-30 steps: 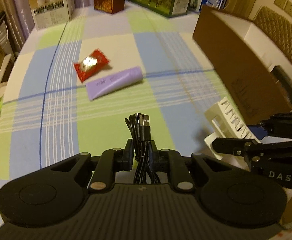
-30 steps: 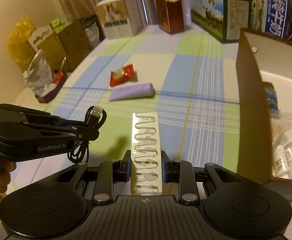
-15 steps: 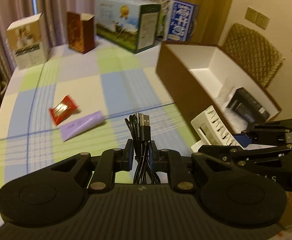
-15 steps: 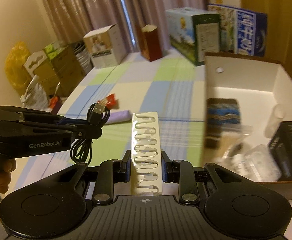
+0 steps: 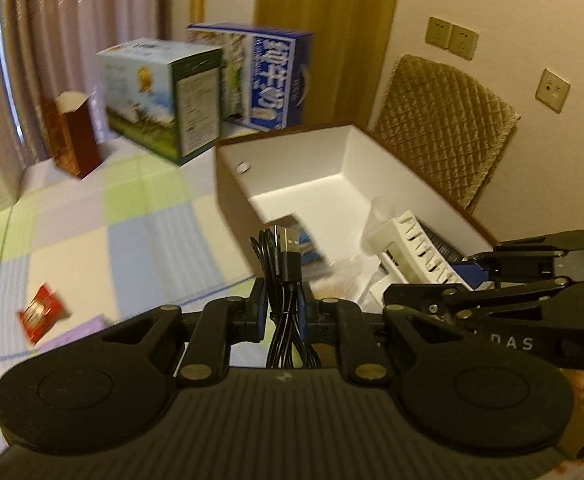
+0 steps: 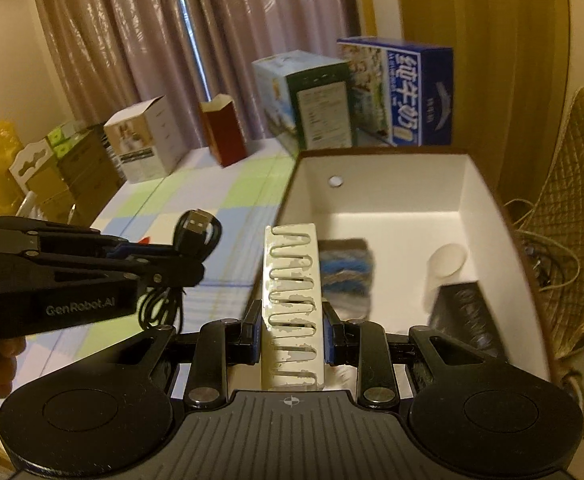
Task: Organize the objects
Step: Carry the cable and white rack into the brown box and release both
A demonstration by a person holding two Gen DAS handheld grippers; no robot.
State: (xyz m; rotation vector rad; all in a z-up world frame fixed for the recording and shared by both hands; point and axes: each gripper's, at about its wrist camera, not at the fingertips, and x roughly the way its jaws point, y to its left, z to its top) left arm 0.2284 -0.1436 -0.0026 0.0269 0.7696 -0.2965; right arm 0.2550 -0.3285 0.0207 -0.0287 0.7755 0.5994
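My left gripper is shut on a coiled black USB cable, whose plug sticks up above the pads. My right gripper is shut on a white slotted plastic holder. Both are held side by side in the air at the near end of an open box, brown outside and white inside. In the box lie a blue and white packet, a black carton and a white tube. A red packet and a purple tube lie on the checked tablecloth, down to the left.
Cartons stand along the table's far edge: a green and blue box, a blue milk carton, a dark red box and a white box. A quilted chair stands behind the open box. A person's hand holds each gripper.
Both grippers have risen and swung right, from above the tablecloth to the open box, each keeping its load. The red packet and purple tube have slid to the lower left of the left wrist view.
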